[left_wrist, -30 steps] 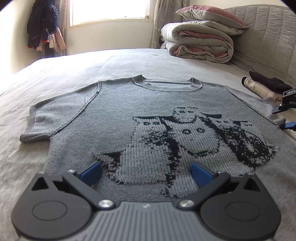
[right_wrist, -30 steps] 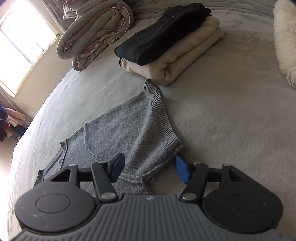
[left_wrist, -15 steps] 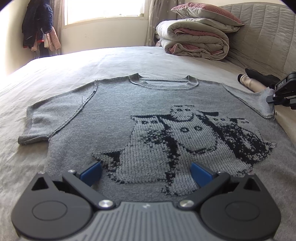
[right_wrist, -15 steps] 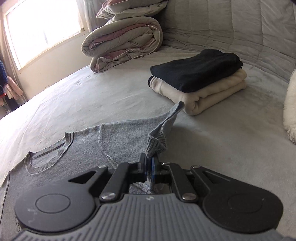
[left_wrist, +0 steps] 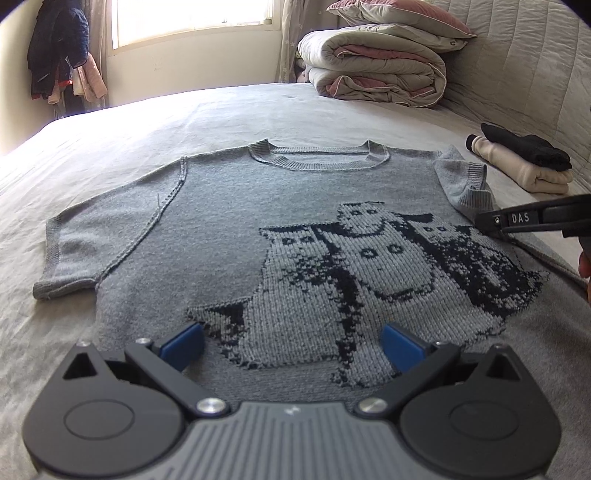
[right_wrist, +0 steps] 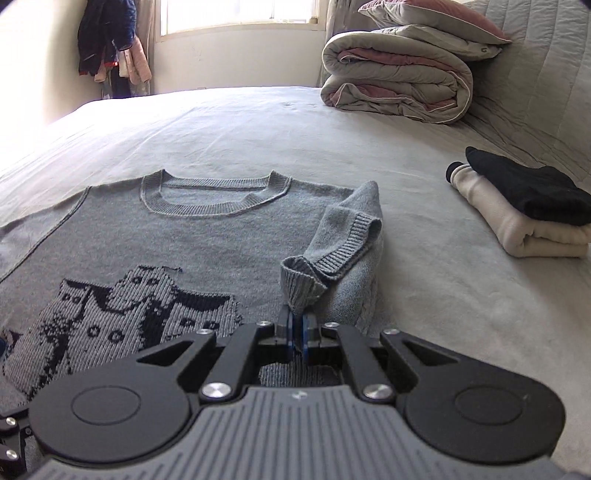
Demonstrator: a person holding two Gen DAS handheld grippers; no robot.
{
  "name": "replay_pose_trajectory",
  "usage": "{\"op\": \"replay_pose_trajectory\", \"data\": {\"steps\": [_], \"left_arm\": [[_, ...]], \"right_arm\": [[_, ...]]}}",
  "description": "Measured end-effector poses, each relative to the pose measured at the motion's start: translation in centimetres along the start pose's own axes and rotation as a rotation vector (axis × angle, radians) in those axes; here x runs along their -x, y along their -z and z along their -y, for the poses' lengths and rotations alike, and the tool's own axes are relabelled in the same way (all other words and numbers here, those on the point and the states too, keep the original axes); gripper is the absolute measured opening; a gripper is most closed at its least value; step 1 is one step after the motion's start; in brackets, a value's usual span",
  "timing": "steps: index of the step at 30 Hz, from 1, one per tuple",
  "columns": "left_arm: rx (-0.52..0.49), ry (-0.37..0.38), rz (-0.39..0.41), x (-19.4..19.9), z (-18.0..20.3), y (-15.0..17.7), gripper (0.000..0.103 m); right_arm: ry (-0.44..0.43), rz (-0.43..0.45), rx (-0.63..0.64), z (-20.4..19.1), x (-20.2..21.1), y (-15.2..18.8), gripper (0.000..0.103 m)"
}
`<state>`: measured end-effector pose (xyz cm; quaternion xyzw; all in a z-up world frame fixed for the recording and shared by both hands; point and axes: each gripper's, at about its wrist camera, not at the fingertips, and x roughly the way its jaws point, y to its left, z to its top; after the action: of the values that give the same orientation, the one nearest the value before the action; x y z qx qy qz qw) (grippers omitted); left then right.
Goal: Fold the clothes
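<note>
Moved since a second ago: right sleeve (right_wrist: pixel 351 236) of the grey knit sweater (left_wrist: pixel 229 206), then lying flat and outstretched on the bed between spread jaws, now lifted by its ribbed cuff and carried inward over the sweater's own right shoulder; right gripper (right_wrist: pixel 295 332) now further toward the garment's middle. Right gripper: jaws together, blue pads clamped on the cuff edge, the sleeve bunched and doubled just ahead of them; seen also from the left wrist view as a black bar entering from the right edge (left_wrist: pixel 532 219), with part of a hand (left_wrist: pixel 584 264) behind it. Left gripper (left_wrist: pixel 291 343): jaws wide apart, blue fingertips (left_wrist: pixel 183 341) low over the sweater's hem, nothing between them; whether they touch the knit cannot be told. Sweater: spread front-up on the grey bed sheet (left_wrist: pixel 221 118), round ribbed collar (left_wrist: pixel 317 158) toward the far side, dark knitted figure motif (left_wrist: pixel 369 273) across the chest, left short sleeve (left_wrist: pixel 77 254) still flat and extended. Folded clothes, black piece (right_wrist: pixel 532 188) on top of cream piece (right_wrist: pixel 517 232), stacked on the bed to the right, apart from the sweater. Folded duvet (right_wrist: pixel 399 81) with a pillow (right_wrist: pixel 432 16) on top, at the far right by the quilted headboard (left_wrist: pixel 524 74). Window (left_wrist: pixel 192 18) beyond the bed; jackets (left_wrist: pixel 55 55) hanging at far left.
</note>
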<state>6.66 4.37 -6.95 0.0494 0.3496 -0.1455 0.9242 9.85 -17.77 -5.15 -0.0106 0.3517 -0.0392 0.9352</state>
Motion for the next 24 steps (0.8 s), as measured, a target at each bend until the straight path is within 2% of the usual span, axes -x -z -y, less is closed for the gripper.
{"op": "replay_pose_trajectory", "data": {"steps": [2,4,6,7,8,9,13,20,24], "left_arm": [[0.0,0.0,0.0,0.0,0.0,0.0,0.103],[0.0,0.0,0.0,0.1,0.0,0.0,0.103],[0.0,0.0,0.0,0.1,0.0,0.0,0.103],[0.0,0.0,0.0,0.1,0.0,0.0,0.103],[0.0,0.0,0.0,0.1,0.0,0.0,0.103],[0.0,0.0,0.0,0.1,0.0,0.0,0.103],[0.0,-0.001,0.001,0.1,0.0,0.0,0.103],[0.0,0.001,0.001,0.1,0.0,0.0,0.103],[-0.001,0.004,0.0,0.1,-0.1,0.0,0.103]], "right_arm": [[-0.008,0.003,0.028,-0.3,0.2,0.4,0.01],[-0.053,0.004,-0.021,0.3,0.6,0.2,0.017],[-0.092,0.005,-0.076,1.0,0.8,-0.1,0.02],[-0.114,0.01,-0.123,1.6,0.8,-0.2,0.031],[-0.136,0.016,-0.173,2.3,0.8,-0.4,0.048],[-0.159,0.021,-0.224,2.9,0.7,-0.6,0.052],[-0.226,0.021,-0.369,4.4,-0.3,-1.4,0.052],[-0.194,0.012,-0.472,4.5,-3.2,-2.8,0.052],[-0.303,0.028,-0.479,4.0,-3.6,-3.4,0.052]]}}
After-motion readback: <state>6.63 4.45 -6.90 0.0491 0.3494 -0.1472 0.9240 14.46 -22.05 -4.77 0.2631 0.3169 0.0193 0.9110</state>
